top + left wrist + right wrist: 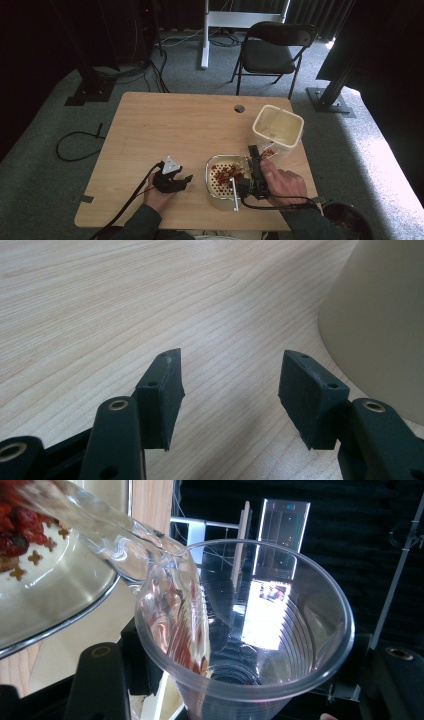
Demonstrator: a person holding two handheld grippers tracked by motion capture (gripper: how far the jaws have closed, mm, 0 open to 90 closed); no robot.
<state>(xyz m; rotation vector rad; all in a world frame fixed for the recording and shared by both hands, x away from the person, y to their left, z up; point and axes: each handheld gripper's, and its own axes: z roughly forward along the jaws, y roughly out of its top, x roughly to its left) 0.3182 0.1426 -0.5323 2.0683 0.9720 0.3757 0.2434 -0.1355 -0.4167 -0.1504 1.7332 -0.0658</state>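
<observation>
Plastic cup, clear and ribbed, is clamped in the right claw and tipped on its side over the perforated strainer bowl at the near right of the counter, its mouth turned toward the far side and a second clear piece nested against its rim in the right gripper view. Red pieces lie heaped on the strainer's holed floor, and only a trace of red clings inside the cup, so the pouring step looks all but finished. The next move likely calls for righting the cup and lifting it away without knocking the strainer's rim or its white handle, then setting it down on bare wood. The left claw rests low at the near left, jaws wide apart and empty, its pads just above the grain beside a cream wall. A cream square tub stands just beyond the strainer, tilted toward it. The counter is pale wood with a grommet hole near its far edge. Beyond it, grey carpet, a black folding chair, trailing cables and dark curtains; a dark bin sits at the near right corner
</observation>
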